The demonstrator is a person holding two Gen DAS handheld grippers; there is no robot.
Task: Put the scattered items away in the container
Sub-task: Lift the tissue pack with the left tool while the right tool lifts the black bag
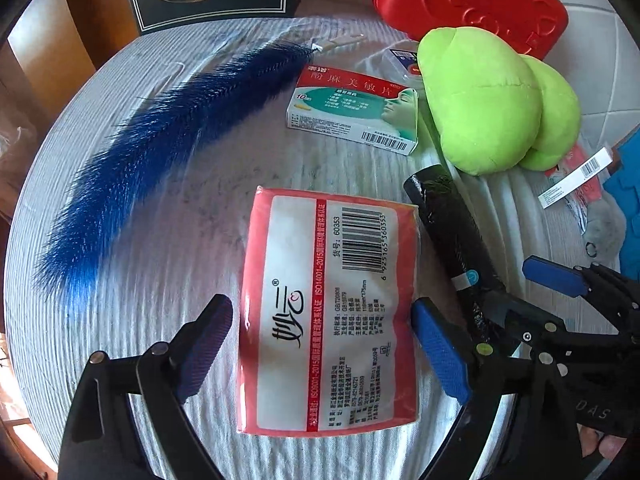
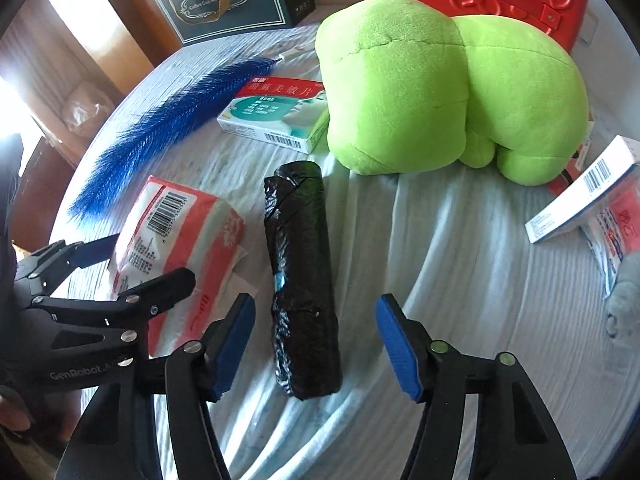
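Left wrist view: left gripper (image 1: pixel 322 344), fingers spread, straddles without contact a glossy red-and-white tissue pack (image 1: pixel 328 312), barcode "6925165360353", on the ribbed cloth. Right wrist view: right gripper (image 2: pixel 316 346), fingers parted, flanks untouched a crinkled black bag roll (image 2: pixel 302 280); fuzzy green plush (image 2: pixel 444 104) beyond.

Black roll (image 2: pixel 302 284) between open tool (image 2: pixel 316 346) pads

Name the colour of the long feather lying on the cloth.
Deep blue feather, shown best in the left wrist view.

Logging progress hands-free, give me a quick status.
Left gripper open around tissue pack. Right gripper open around black bag roll. Green plush beyond, not blocking.
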